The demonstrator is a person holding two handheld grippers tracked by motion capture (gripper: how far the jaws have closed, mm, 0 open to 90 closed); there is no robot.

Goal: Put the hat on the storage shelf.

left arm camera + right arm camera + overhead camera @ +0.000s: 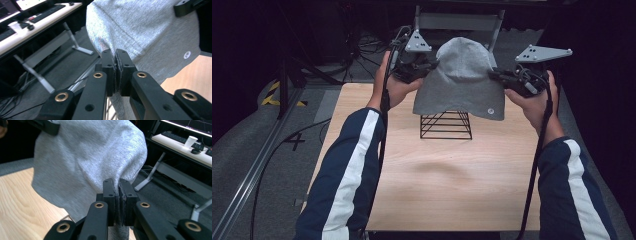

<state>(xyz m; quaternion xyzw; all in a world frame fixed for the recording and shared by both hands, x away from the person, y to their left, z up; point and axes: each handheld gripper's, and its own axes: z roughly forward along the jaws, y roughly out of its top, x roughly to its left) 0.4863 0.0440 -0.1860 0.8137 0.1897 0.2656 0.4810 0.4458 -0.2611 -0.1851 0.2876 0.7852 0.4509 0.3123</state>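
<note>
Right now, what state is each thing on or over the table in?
Grey beanie: lifted off the table, hanging between both tools, over the rack.
Left tool: shut on the beanie's edge.
Right tool: shut on the opposite edge.
Black wire rack: upright on the table, bare.

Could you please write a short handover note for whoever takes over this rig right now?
Left gripper: shut on the left edge of the grey beanie.
Right gripper: shut on its right edge.
Beanie hangs spread between the two, held up over the black wire stand on the wooden table.
Done: hat gripped on both sides and in the air.
Left: probably either lower it onto the stand or carry it clear and set it down; I can't tell which.
</note>
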